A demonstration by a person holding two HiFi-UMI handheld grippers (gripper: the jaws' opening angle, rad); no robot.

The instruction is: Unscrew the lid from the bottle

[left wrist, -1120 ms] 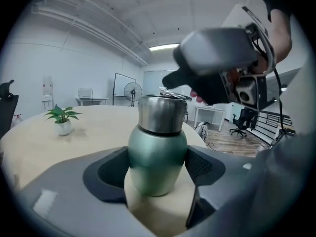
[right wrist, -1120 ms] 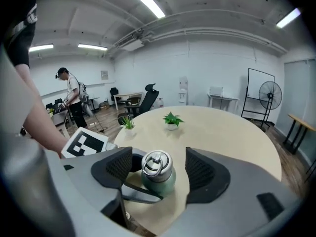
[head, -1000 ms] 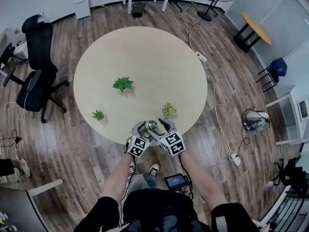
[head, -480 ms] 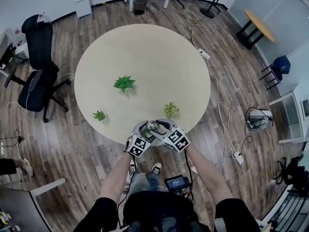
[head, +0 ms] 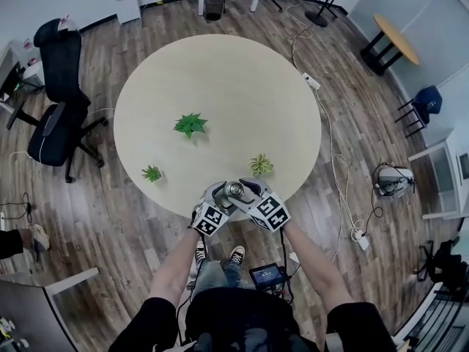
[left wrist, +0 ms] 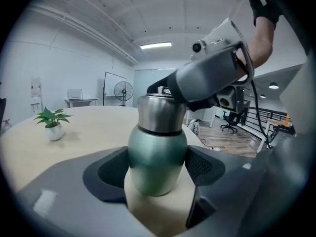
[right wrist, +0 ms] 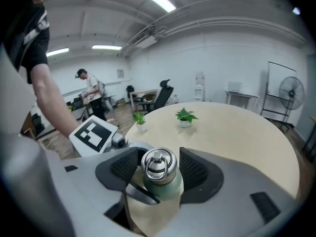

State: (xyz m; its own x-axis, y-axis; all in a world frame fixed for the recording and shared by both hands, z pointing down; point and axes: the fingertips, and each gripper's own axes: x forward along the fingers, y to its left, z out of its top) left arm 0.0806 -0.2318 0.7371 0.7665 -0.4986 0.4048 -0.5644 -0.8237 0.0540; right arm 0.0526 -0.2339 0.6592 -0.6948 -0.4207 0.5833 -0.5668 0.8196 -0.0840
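left gripper clamps the green bottle by its body; right gripper, jaws just opening, loosely flanks the steel lid.

I'm looking steeply down on the table from overhead. Both gripper cameras are sitting close, facing the same bottle from opposite sides.

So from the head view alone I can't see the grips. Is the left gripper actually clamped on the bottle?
Observer: Yes, the left gripper squeezes the bottle by its green body, pads on both sides.
Operator: And the right?
Observer: The right gripper has just been opening its jaws; the steel lid stands between them, slim gaps either side.
Operator: Anything on the lid?
Observer: A metal ring on its top.
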